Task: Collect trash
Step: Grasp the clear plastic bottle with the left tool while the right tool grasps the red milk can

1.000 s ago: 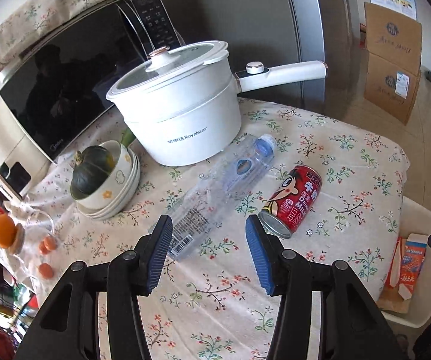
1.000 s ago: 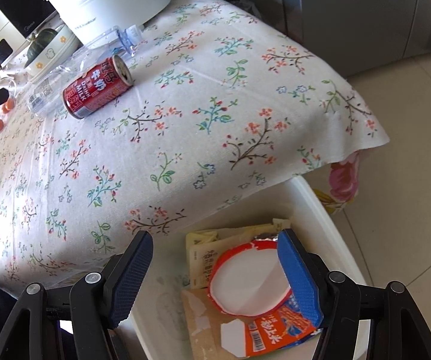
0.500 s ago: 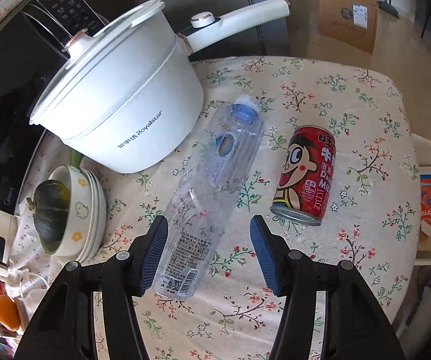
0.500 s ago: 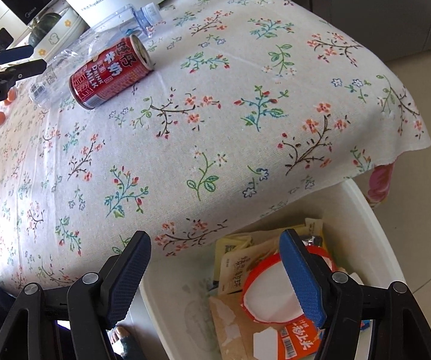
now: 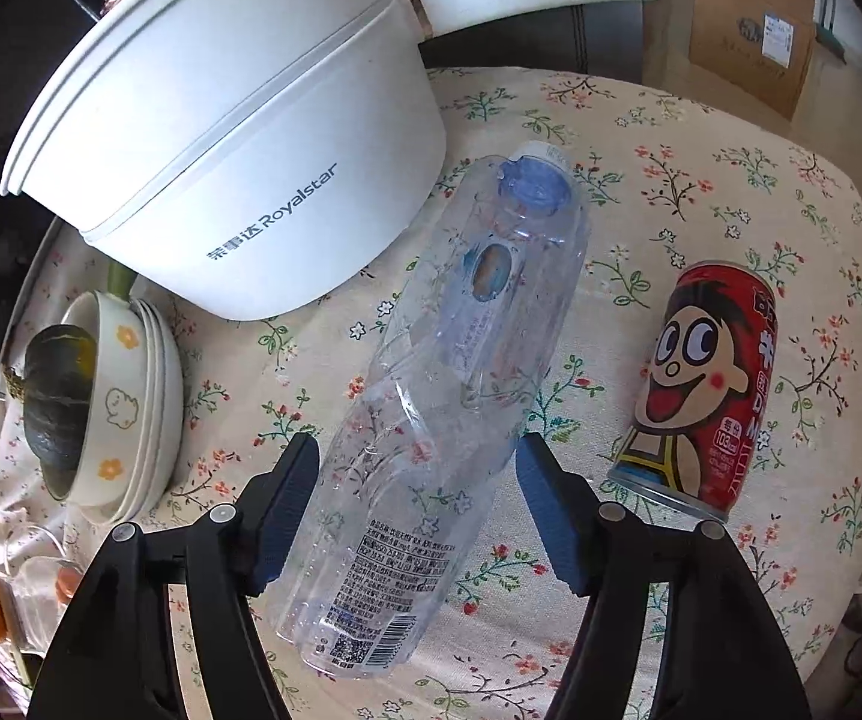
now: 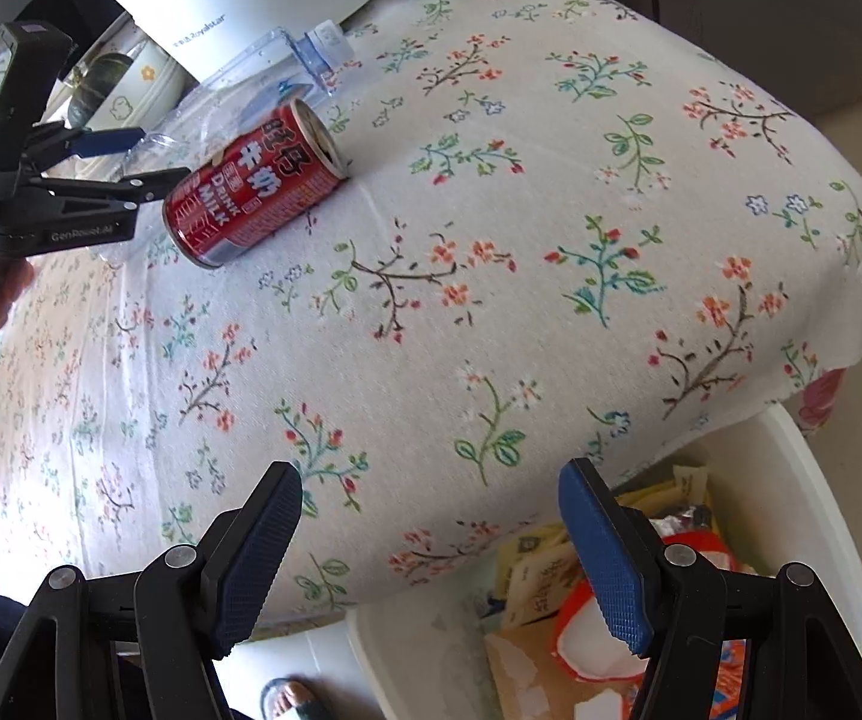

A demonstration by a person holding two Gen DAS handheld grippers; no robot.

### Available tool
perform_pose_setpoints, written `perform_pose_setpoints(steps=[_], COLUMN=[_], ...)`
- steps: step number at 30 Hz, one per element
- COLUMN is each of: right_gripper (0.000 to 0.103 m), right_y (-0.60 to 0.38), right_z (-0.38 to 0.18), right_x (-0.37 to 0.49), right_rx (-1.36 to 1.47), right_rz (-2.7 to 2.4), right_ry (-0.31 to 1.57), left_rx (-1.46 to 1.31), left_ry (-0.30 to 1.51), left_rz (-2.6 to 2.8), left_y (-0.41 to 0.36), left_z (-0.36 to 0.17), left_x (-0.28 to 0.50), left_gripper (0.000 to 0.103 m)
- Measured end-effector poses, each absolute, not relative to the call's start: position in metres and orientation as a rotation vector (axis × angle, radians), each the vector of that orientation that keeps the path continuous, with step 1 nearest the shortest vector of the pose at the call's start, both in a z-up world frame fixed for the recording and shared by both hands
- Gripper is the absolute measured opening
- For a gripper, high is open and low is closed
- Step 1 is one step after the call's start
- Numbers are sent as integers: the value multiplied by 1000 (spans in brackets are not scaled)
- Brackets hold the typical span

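Item: plastic bottle (image 5: 443, 420), clear, empty-looking, blue cap (image 5: 536, 186). It lay on its side on the flowered tablecloth (image 6: 551, 240), cap end just beside the white pot (image 5: 239, 138), label end toward the person.

Item: red milk can (image 5: 701, 384), on its side, near the bottle on its right, not touching it as far as could be seen.

Item: left gripper (image 5: 416, 492). Its jaws stood apart, one blue pad on each side of the bottle's lower half; no squeeze showed on the plastic, so nothing was gripped.

Item: right gripper (image 6: 431, 534). Jaws wide apart and empty, it hung over the table edge above the white bin (image 6: 839, 516), which stood on the floor against the table and held paper wrappers and a torn cup lid.

Item: stacked bowls (image 5: 131, 420) with a dark squash inside, left of the bottle; not trash.

Note on handling, as judgement: the bottle was the piece in hand. A good grip would centre the pads across its middle and close gently, since thin plastic buckles and can squirt out sideways. The lift should go straight up, clear of the pot and can, then across to the bin.
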State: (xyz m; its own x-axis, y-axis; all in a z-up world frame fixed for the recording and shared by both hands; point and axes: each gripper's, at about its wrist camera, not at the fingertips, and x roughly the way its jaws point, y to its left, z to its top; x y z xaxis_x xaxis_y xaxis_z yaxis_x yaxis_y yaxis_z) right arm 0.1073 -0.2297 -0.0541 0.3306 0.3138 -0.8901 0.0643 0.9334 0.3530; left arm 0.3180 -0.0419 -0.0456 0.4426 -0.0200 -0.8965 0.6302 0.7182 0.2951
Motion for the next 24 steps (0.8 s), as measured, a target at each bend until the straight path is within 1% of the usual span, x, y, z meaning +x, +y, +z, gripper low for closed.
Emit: perform_pose_setpoints(steps=[8, 16, 21, 24], right_gripper=[76, 76, 76, 76], right_y=[-217, -213, -203, -196], right_z=[-65, -77, -92, -92], right_x=[141, 172, 192, 207], right_rx=[534, 844, 1105, 1158], right_rz=[164, 94, 2, -76], right_ry=[1233, 1202, 1165, 1132], left_rx=[557, 513, 442, 432], left_ry=[1101, 1142, 1175, 1173], left_rz=[-423, -375, -371, -367], left_y=[-25, -9, 9, 19], left_z=[-41, -41, -39, -39], left_x=[303, 272, 271, 269], left_gripper=[68, 68, 66, 66])
